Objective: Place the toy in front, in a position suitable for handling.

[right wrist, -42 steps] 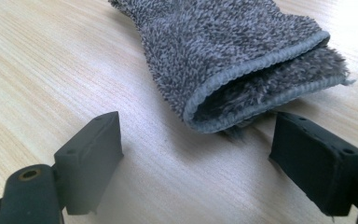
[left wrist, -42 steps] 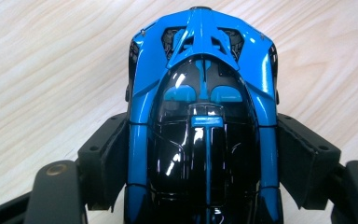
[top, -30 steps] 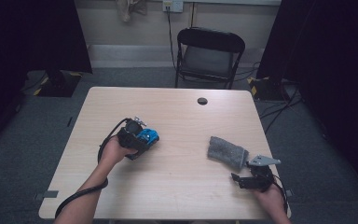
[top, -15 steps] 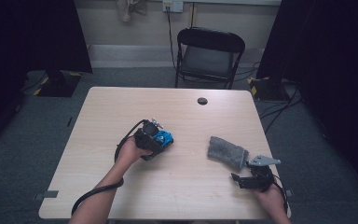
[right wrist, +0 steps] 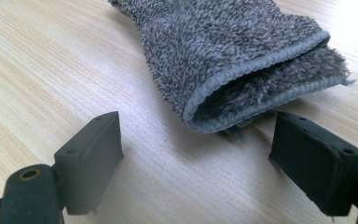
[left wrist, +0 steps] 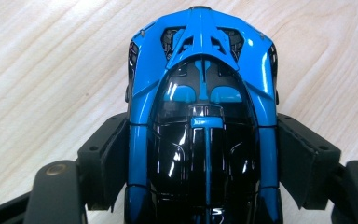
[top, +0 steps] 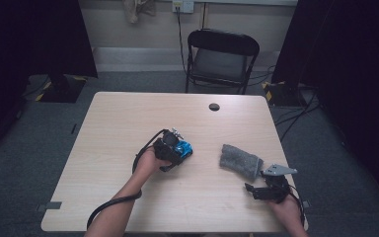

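A blue and black toy car (left wrist: 200, 93) is clamped between the pads of my left gripper (left wrist: 205, 158), its roof facing the camera over the wooden table. In the high view, that left gripper (top: 180, 150) and the toy car (top: 185, 148) are near the table's middle. A folded grey fuzzy cloth (top: 240, 160) lies on the right part of the table. My right gripper (top: 256, 186) rests just in front of it near the front right corner. In the right gripper view, the right gripper (right wrist: 200, 154) stands open, the cloth (right wrist: 233, 56) lying just beyond its jaws.
The light wooden table (top: 128, 123) has a small black round cap (top: 214, 106) near its far edge. A black folding chair (top: 220, 57) stands behind the table. The left gripper's black cable (top: 113, 202) loops off the front edge.
My left gripper has carried the toy car rightward, towards the table's middle and the cloth. The right gripper and the cloth have stayed where they were.
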